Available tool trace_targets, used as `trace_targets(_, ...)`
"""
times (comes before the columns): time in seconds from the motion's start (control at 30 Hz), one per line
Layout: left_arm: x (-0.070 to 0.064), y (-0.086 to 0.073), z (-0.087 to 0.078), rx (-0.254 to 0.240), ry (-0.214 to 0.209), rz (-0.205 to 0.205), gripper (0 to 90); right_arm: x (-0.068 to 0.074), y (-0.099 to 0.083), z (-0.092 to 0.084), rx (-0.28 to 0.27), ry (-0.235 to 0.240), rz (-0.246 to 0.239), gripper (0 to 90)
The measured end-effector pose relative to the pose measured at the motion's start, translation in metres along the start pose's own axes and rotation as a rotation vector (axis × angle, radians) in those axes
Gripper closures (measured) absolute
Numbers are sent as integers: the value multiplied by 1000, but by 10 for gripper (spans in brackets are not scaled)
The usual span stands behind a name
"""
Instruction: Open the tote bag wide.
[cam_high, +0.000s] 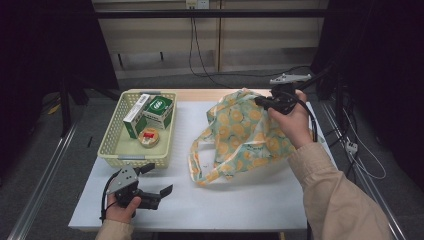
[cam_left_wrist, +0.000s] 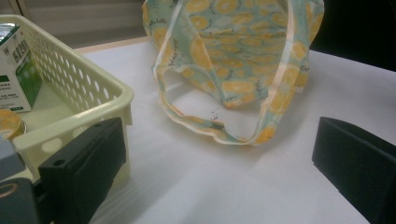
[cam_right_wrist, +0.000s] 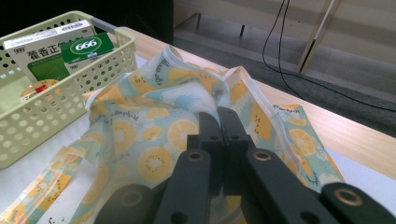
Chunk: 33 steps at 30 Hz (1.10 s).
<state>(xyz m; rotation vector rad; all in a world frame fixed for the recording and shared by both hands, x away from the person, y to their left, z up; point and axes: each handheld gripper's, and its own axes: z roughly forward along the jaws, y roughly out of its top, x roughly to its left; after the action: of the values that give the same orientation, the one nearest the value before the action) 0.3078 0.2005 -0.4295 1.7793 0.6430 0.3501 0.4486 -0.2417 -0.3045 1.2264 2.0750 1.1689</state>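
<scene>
Bag (cam_high: 245, 135): thin, crumpled fabric, pale teal with yellow-orange citrus slices, pale trimmed edges and strap handles. It lies on the white bench (cam_high: 240, 200), its top edge lifted at the far right, pinched in the right claw (cam_high: 264, 101), whose jaws are pressed together on the cloth. From that claw the bag slopes down and toward the person, long axis running diagonally from far right to near left. One handle loop (cam_left_wrist: 219, 128) rests flat on the bench at the low end, ahead of the left claw (cam_high: 159, 180). Left claw: jaws wide apart, nothing between them, low over the bench, just beside the cream basket (cam_high: 116, 150) of boxes.
</scene>
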Motion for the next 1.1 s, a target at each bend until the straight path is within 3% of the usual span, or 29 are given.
trace_targets(0.73, 8, 39, 0, -10, -27, -21, 26, 0, -10, -2, -1, 49, 16, 900)
trace_targets(1.1, 22, 61, 2, 12, -15, -15, 27, 0, -13, -2, -1, 69, 19, 900)
